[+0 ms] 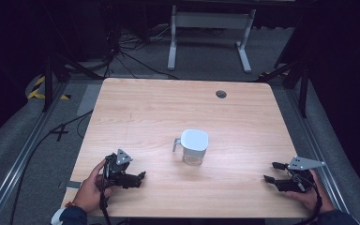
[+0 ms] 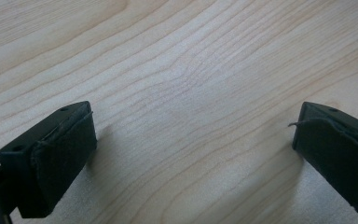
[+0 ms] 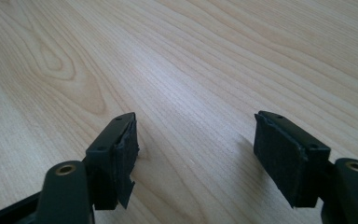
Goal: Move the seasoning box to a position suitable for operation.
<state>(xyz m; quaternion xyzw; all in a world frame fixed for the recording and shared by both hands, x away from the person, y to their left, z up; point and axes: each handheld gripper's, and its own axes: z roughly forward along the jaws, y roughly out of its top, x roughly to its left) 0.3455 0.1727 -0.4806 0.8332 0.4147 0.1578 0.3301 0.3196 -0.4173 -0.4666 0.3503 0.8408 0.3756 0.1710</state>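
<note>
Wood table (image 1: 136,108) is being shared by a lidded jug (image 1: 193,146) and spread, empty grippers, left (image 1: 138,178), right (image 1: 269,171); a reach inward is probably being prepared.

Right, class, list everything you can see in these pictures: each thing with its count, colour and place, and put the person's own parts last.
Table: one, light wood, centre of the high view.
Pitcher: one, clear body with white lid and a handle on its left, middle of the table, nothing touching it.
Grommet hole: one, dark, far edge of the table, right of centre.
Desk frame: one, white, on the grey carpet beyond the table.
Cables: several, black, on the floor at far left.
Hazard tape: yellow and black, floor at left.
Left gripper: one, black, near left of the table, jaws apart.
Right gripper: one, black, near right, jaws apart.
Hands: two, each holding a gripper.
</note>
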